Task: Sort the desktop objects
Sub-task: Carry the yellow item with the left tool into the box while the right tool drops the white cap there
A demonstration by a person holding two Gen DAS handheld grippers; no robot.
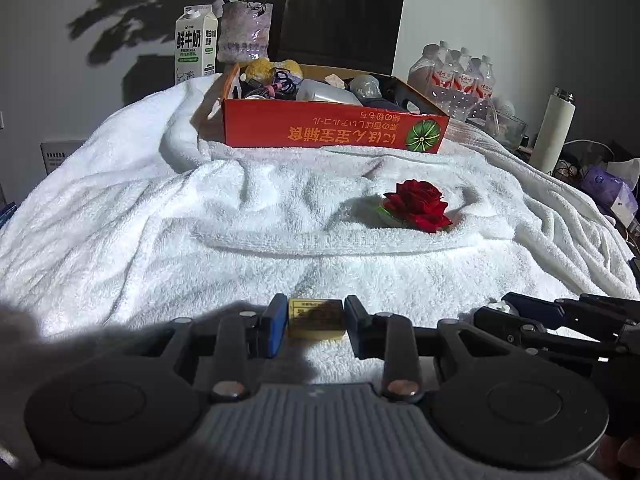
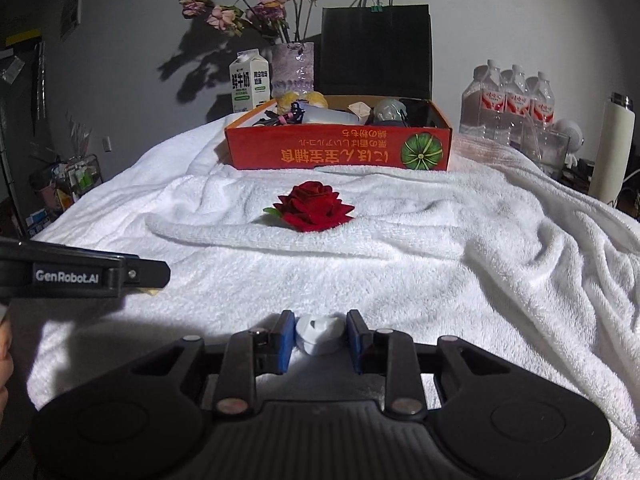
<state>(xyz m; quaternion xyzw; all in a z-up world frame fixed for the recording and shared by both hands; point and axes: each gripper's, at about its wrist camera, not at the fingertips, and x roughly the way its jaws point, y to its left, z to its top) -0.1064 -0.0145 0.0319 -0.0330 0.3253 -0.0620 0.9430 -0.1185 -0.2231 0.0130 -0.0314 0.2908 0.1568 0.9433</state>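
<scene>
1. My left claw (image 1: 316, 320) is narrowed onto a small yellow block (image 1: 316, 317): both blue pads (image 1: 276, 322) press its sides, and the block sits low on the white towel (image 1: 200, 220).
2. My right claw (image 2: 320, 334) is closed to a similar width around a small white object (image 2: 320, 334), which is pinched between its blue pads (image 2: 286, 338); I cannot tell what the object is.
3. The two claws are near each other at the near edge of the towel, the left one's black arm reaching in at the left of the right wrist view.
4. A red rose head (image 2: 311, 207) lies on the towel between my claws and the orange box (image 2: 340, 148), apart from both.
5. The orange box stands at the far end of the towel, open at the top and already holding a jumble of things: a pale bottle, cords, yellow fluffy items.
6. The towel is rumpled in folds and covers the worktop.
7. Behind the box stand a milk carton (image 2: 249, 84), a vase of dried flowers (image 2: 292, 68) and a black paper bag (image 2: 376, 52) against a grey wall.
8. To the right are packed water bottles (image 2: 508, 100) and a white flask (image 2: 614, 148).
</scene>
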